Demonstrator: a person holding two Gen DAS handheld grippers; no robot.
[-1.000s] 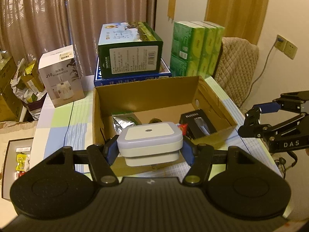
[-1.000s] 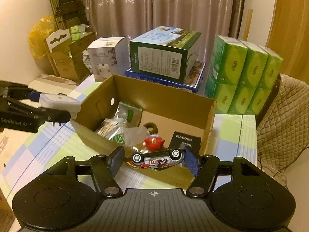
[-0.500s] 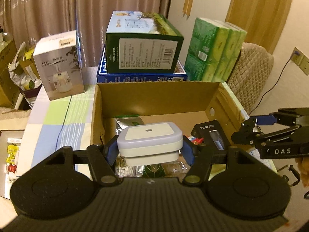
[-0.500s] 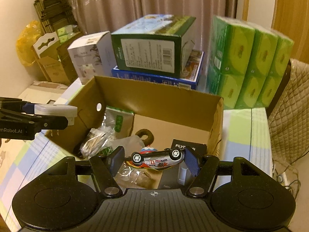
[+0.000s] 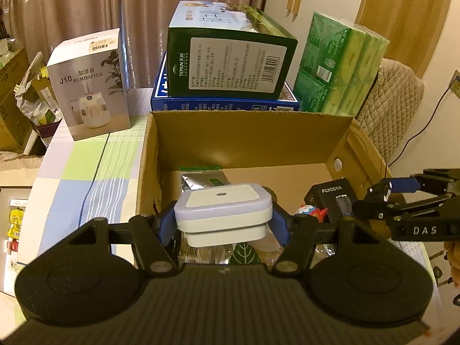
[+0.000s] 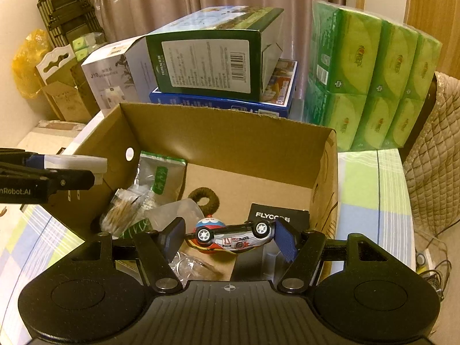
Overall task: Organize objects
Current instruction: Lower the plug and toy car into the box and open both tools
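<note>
Surroundings: humidifier box (image 5: pixel 92 83), green carton (image 5: pixel 230 54) stacked on blue box (image 5: pixel 224 104), tissue packs (image 6: pixel 373 72) ranged behind cardboard box (image 5: pixel 247 138) on tabletop (image 5: pixel 86 169).

Change: both hand-held grippers brought from near rim to over box interior.

Left hand-held gripper (image 5: pixel 223 220): clamped on white device (image 5: pixel 223 215).

Right hand-held gripper (image 6: pixel 230 237): clamped on toy car (image 6: pixel 233 235), held on its side.

Contents: foil pouch (image 6: pixel 158 175), hair tie (image 6: pixel 205 198), black FLYCO box (image 6: pixel 276 217), round toy (image 6: pixel 210 224).

Dim warm yellowish indoor light, soft shadows, sharp focus, fisheye bending and dark corners
</note>
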